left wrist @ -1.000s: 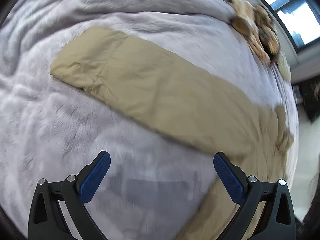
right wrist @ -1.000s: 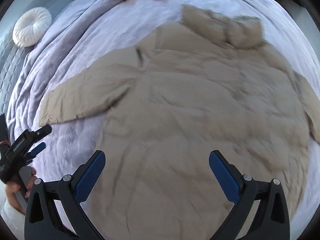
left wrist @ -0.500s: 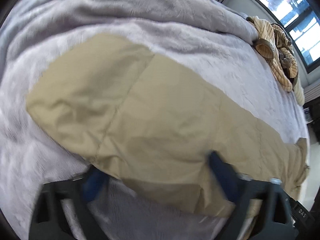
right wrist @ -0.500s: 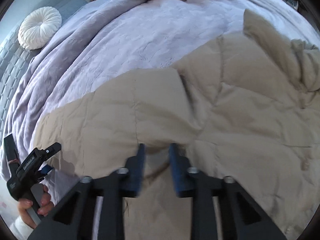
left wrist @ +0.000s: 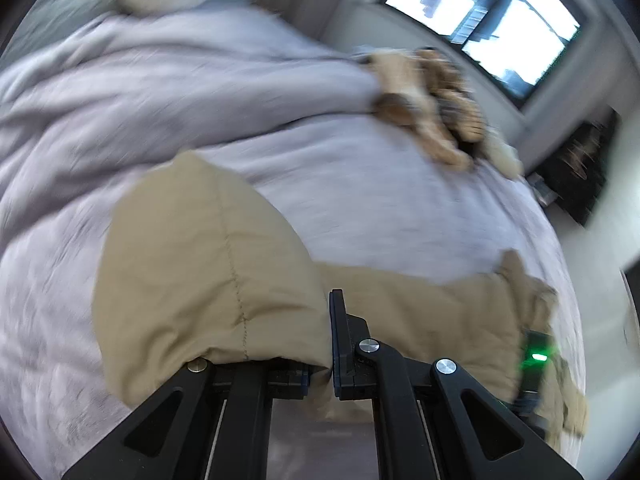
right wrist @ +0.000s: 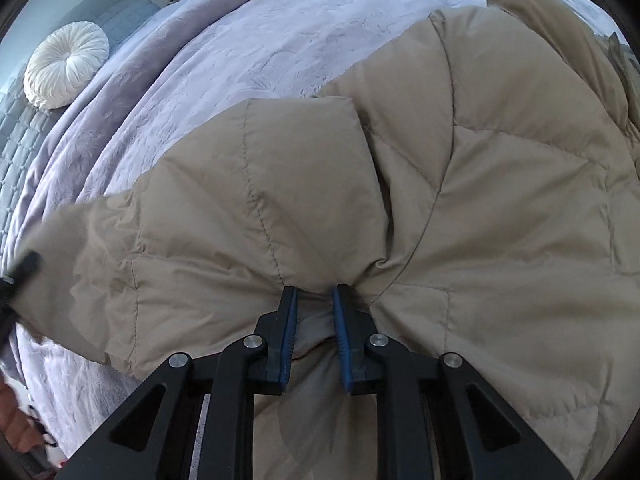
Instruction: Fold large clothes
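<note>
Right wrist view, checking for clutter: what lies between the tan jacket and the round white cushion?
Only bare lavender bedspread lies between the tan jacket and the round white cushion, as the right wrist view shows.

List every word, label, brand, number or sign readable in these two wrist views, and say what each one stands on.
None: no readable text in either view.
The beige jacket shows only quilting seams, no label.
The left claw and right claw bear no visible markings.
The green light is a plain glow, not a character.
The window is blurred.
</note>
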Tool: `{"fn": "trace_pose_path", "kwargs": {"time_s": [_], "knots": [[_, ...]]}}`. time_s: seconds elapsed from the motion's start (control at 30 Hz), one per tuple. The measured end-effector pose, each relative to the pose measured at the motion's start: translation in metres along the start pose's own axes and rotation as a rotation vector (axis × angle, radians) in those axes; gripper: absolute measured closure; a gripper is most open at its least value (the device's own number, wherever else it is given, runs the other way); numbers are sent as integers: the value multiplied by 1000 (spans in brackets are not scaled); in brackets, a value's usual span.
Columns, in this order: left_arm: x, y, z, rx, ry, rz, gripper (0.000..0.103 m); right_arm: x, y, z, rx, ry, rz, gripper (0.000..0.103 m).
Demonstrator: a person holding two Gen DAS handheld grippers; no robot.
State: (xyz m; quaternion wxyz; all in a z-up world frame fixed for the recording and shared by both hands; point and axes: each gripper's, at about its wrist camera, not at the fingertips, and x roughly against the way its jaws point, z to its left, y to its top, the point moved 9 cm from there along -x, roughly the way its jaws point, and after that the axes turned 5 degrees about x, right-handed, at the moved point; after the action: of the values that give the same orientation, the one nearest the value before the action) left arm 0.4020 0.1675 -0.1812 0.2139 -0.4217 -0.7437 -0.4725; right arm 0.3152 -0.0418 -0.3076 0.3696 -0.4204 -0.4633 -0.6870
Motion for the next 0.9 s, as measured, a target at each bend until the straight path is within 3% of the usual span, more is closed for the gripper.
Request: {"fn": "trace_pose_path", "kwargs": {"time_s": [0.13,0.23,0.43,0.5,0.67,0.77,0.9], "knots": [[14,-7,-74,-113,-103,-12,94,21,-4,-5,-68,48,6,83],[11,-22,-137,-195,-171,5,94,61,-10,-21,-107,69,-35,83],[-21,-106,-273,-381,-312,142,94,146,-49,-119,-219,-16,-99,83],[-38,-142,-313,-476,-303,181,94,176,-68,-168,-268,-89,-123,83],[-83,-228,-364,-680,-201,277,94,216,-108,-261,-399,-197,-126,83],[-103,-256,-372,-749,-112,300,94,223,-130,-298,-461,-230,-114,83],[-110,-267,-359,-811,-36,295,92,223,-147,-322,-509,-212,-112,83]]}}
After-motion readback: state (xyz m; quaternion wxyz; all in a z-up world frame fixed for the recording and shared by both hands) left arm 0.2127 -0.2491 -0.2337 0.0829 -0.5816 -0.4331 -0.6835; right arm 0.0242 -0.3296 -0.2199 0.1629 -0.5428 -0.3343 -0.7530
